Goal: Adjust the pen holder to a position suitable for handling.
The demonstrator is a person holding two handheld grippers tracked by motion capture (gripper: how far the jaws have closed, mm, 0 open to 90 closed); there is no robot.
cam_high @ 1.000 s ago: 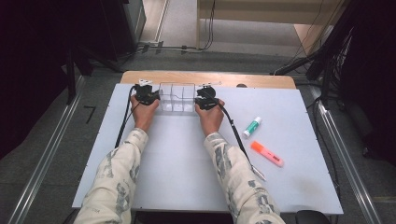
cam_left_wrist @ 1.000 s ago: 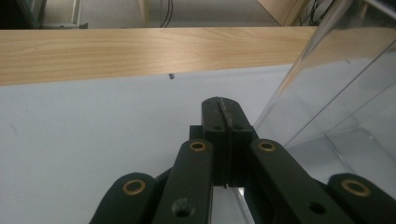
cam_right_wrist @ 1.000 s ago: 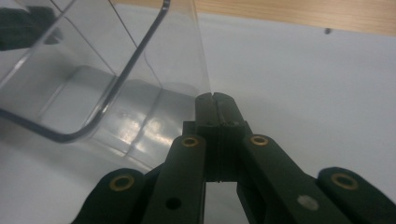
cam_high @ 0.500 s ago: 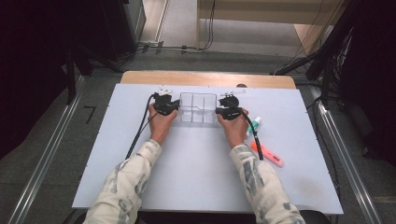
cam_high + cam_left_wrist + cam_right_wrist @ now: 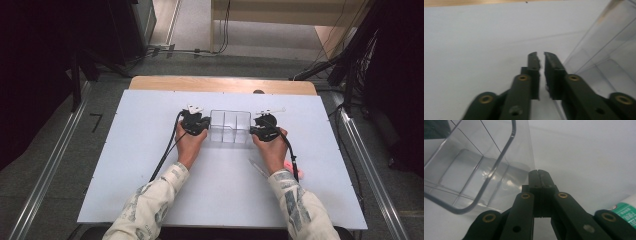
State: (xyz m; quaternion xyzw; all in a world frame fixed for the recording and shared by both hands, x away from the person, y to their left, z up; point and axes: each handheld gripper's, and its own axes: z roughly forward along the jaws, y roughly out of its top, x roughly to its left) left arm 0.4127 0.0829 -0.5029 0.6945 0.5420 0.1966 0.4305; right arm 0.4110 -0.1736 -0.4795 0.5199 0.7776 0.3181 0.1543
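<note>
The white desk (image 5: pixel 150 165) is seen spread wide, with a wooden strip along its 12 o'clock edge. At its middle a clear divided tray (image 5: pixel 230 127) is set, three compartments across, nothing seen inside. Flanking it, the left gripper (image 5: pixel 196 124) is held at the tray's 9 o'clock end and the right gripper (image 5: pixel 264 131) at its 3 o'clock end, each just beside a short wall. At about 5 o'clock from the tray, a pink marker (image 5: pixel 294 169) is glimpsed, mostly hidden behind the right wrist, and a white tube with a green label (image 5: pixel 626 210) is caught at 4 o'clock in the right gripper view.

The left fingers (image 5: pixel 534 62) have just been opening: a narrow slit is shown between them, nothing in it, and the tray wall (image 5: pixel 604 45) is seen just to their 2 o'clock, apart from them. The right fingers (image 5: pixel 546 180) are pressed together with no gap visible and nothing gripped; the tray's rounded corner (image 5: pixel 499 167) lies at their 10 o'clock, close beside the tips.
</note>
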